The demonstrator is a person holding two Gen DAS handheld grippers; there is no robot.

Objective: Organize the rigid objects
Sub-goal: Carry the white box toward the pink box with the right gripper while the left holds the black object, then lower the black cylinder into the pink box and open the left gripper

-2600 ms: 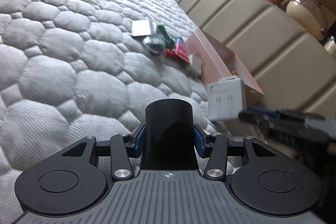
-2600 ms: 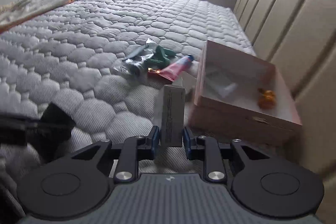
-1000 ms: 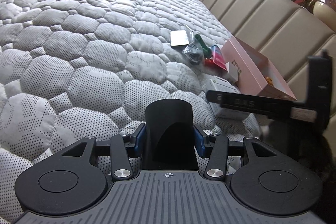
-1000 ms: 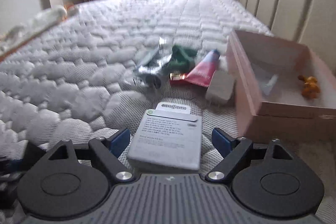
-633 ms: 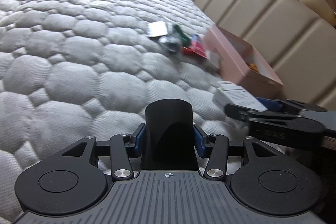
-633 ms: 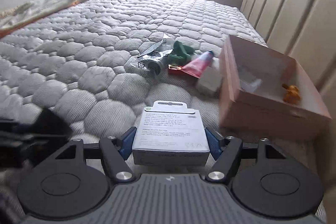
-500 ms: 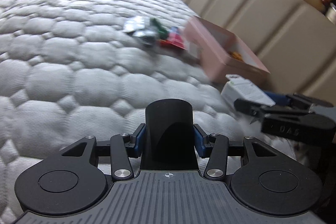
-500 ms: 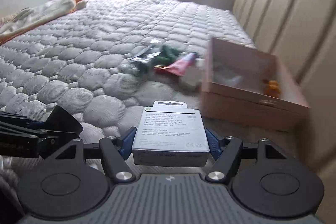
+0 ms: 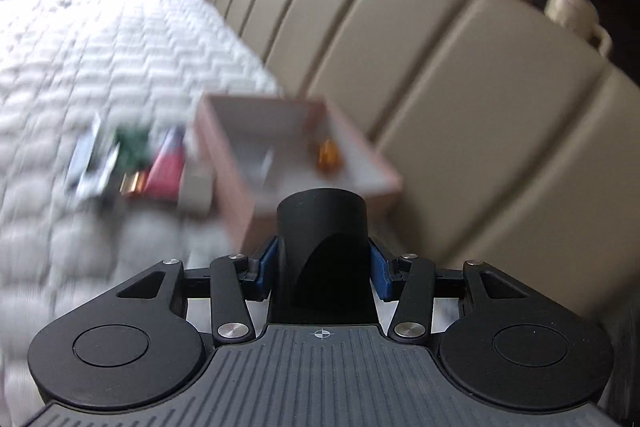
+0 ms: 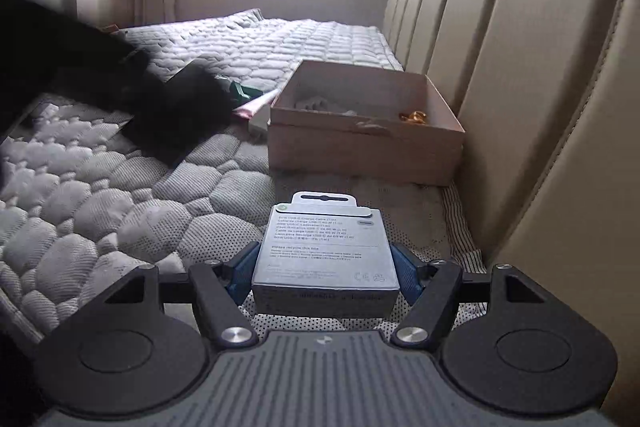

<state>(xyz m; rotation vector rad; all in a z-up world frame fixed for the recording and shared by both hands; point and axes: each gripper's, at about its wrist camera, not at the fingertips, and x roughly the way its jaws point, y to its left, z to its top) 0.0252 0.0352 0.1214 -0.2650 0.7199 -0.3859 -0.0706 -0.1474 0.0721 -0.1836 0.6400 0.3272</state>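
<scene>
My right jaws (image 10: 326,263) clamp the white carton (image 10: 326,255) flat, long axis pointing ahead at the open pink box (image 10: 366,143) on the bed, while my left jaws (image 9: 322,267) grip a black cylinder (image 9: 322,239).

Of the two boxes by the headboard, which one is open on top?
The pink cardboard box lying on the bed: it has no lid, so its inside shows. The small white box is sealed and clamped in the right gripper.

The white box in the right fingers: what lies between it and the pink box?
Only bare quilted mattress between white box and pink box, in the right wrist view.
</scene>
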